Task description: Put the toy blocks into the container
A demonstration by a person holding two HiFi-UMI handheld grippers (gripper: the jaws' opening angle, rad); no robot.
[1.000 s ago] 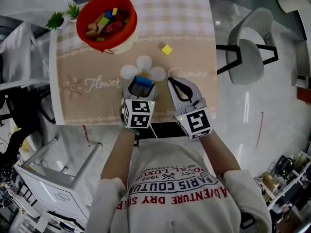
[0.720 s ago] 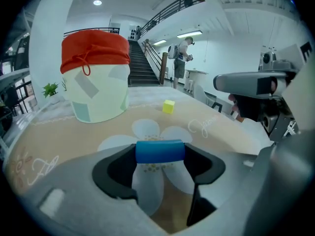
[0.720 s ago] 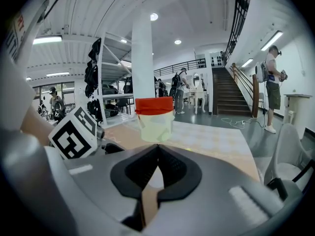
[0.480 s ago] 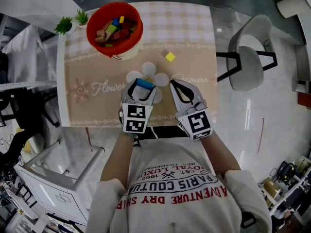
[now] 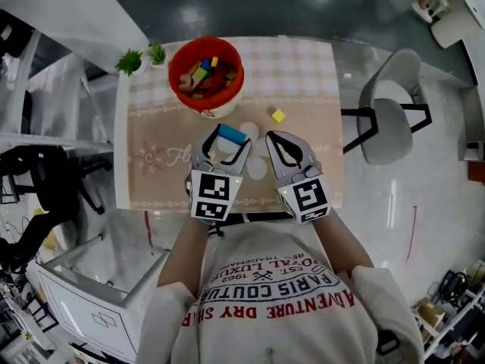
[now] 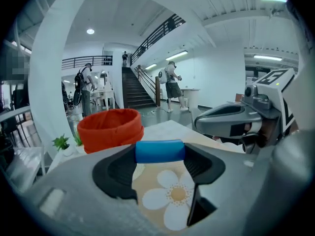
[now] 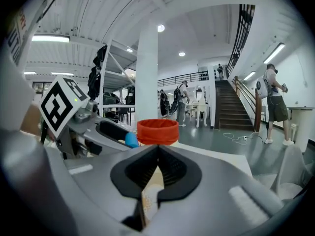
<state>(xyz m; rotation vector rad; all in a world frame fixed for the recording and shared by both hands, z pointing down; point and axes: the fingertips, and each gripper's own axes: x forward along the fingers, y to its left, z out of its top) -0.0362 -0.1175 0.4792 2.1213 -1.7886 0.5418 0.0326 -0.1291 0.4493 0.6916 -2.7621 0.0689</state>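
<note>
The left gripper (image 5: 226,136) is clamped on a blue toy block (image 5: 231,135). The block is seated crosswise at the tips, its long axis running from pad to pad. The jaws have just been closing slightly, with the block between them. In the left gripper view the block (image 6: 159,151) is seen held clear above the flower-printed tablecloth (image 6: 170,195).

The right gripper (image 5: 274,136) is carried just beside the left. Its jaws are seen meeting at the tips in the right gripper view (image 7: 157,149), with nothing between them.

The red container (image 5: 227,95) stands ahead of the left gripper and slightly to its left, near the table's far-left corner, and is already part filled with blocks. The left hand is judged the nearer to it. No obstruction is noted between block and rim.

One yellow block (image 5: 279,115) is left on the table (image 5: 159,180), ahead of the right gripper and right of the container. Two small potted plants (image 5: 130,61) are noted at the far-left corner, left of the container. A chair (image 5: 386,120) stands off the right edge.
</note>
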